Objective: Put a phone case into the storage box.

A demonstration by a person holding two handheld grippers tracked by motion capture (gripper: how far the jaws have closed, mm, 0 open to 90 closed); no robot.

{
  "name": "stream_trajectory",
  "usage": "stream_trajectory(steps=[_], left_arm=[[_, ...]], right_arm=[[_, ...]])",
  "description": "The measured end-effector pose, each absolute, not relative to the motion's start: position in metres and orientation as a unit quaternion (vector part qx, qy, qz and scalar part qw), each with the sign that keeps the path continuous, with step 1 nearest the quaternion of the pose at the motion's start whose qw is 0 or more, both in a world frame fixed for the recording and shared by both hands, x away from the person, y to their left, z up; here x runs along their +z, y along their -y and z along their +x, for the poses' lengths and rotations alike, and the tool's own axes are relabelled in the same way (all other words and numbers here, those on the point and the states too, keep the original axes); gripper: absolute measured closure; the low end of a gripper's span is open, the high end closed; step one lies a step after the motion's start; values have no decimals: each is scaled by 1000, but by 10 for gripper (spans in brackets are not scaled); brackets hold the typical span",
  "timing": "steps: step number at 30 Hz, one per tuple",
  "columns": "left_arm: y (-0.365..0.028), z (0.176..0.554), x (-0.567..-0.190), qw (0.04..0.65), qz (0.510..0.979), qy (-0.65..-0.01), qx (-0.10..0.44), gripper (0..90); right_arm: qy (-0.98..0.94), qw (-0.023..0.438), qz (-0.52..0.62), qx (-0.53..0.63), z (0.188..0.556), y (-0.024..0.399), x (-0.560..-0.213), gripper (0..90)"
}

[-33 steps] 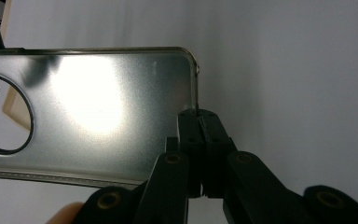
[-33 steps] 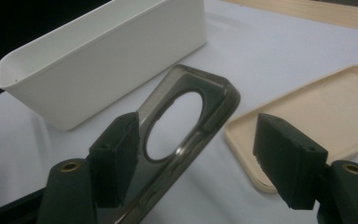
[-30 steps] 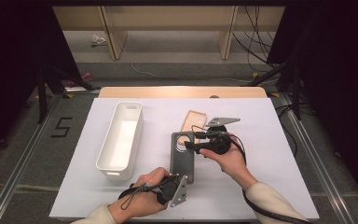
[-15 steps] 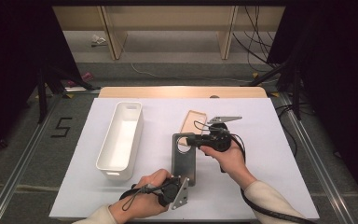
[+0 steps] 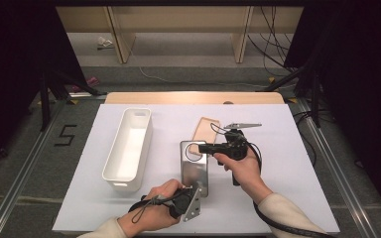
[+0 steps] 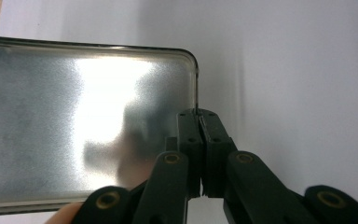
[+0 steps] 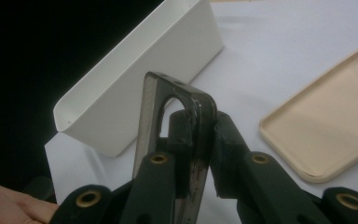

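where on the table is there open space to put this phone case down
Free: the white table right of the right tongs, the strip left of the bin, and the band behind the bin and tan case. Crowded: the middle, where both tongs grip the clear case; left tongs.

Left end of the grey phone case [image 6: 74, 116] past the left gripper view's frame edge, near end behind the right tool [image 7: 200, 140]

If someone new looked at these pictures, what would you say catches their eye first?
First, the shiny silver phone case at the middle of the white table, pinched at both ends: the left gripper is shut on its near edge, and the right gripper, whose jaws have just been closing, clamps its far corner. Next come the long white bin to the left and the beige phone case just beyond.
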State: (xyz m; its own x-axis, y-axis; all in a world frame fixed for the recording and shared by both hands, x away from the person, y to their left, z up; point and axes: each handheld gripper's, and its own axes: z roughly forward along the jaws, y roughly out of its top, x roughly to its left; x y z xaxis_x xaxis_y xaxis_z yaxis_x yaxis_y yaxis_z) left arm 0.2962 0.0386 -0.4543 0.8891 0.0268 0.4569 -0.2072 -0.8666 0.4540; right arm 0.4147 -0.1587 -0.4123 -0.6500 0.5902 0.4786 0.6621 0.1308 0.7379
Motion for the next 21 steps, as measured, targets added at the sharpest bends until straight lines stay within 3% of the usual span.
stream_trajectory(steps=[11,13,21], left_arm=[[-44,300,-452,262,937,30,227,839],[-49,303,-448,279,934,18,224,785],[-66,314,-437,426,870,-116,218,408]], right_arm=[[742,41,-420,-521,411,161,-405,813],[740,35,-420,-524,411,163,-403,814],[731,18,-419,-539,411,173,-396,813]])
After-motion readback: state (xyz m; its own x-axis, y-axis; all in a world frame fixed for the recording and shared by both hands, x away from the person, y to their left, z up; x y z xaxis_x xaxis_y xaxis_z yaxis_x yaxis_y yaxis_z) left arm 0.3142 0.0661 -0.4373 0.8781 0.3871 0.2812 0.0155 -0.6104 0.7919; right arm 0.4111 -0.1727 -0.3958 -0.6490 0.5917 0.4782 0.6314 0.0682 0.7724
